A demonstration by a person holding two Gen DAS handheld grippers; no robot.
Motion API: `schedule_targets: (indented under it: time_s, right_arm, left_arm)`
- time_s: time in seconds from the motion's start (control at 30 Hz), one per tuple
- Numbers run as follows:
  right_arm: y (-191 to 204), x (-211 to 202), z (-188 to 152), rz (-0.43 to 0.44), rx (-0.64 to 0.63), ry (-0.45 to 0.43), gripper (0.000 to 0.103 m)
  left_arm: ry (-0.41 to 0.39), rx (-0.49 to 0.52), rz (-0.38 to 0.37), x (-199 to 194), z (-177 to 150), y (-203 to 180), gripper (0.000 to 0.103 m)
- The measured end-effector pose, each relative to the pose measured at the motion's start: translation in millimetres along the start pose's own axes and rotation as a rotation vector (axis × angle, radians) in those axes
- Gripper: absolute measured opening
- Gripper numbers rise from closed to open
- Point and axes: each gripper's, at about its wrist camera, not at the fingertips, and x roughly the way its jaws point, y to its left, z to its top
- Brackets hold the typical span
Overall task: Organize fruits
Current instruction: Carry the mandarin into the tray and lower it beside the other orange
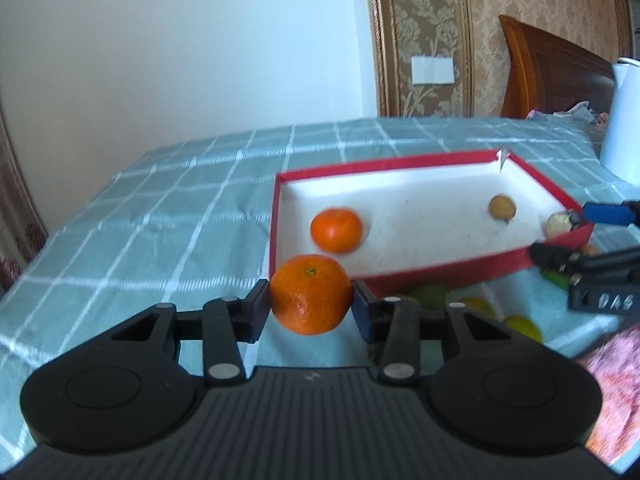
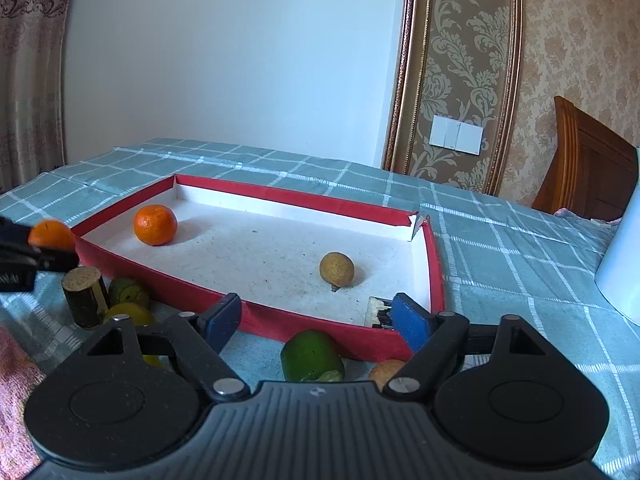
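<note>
My left gripper (image 1: 311, 300) is shut on an orange tangerine (image 1: 310, 294) and holds it above the cloth, just before the near left corner of the red box (image 1: 440, 270). In the right wrist view the held tangerine (image 2: 51, 235) shows at the far left. Inside the box lie a second tangerine (image 2: 155, 225) and a small brown round fruit (image 2: 337, 270). My right gripper (image 2: 318, 320) is open and empty over the box's near rim (image 2: 280, 322). A green fruit (image 2: 312, 357) lies on the cloth just below it.
On the checked cloth (image 2: 500, 248) before the box stand a short wooden cylinder (image 2: 84, 294), a green fruit (image 2: 129, 293), a yellow fruit (image 2: 129, 314) and a brownish fruit (image 2: 385, 372). A white container (image 2: 622, 264) stands at the right. A pink cloth (image 2: 16, 380) lies at the left.
</note>
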Motion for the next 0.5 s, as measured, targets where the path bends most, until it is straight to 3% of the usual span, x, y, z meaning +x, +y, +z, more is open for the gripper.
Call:
schedule_targets:
  time_s: [0.2,0.5]
  right_arm:
    - [-0.4,1.1,-0.6,-0.009,-0.005,-0.003,0.085]
    - [1.7,2.1,-0.5,-0.013,-0.008,-0.001,0.085]
  left_arm:
    - [-0.049,0.031,-0.019,8.4,24.7,-13.2,0.040]
    - [-0.064,0.048,-0.057,56.3,56.9,-40.2,0.040]
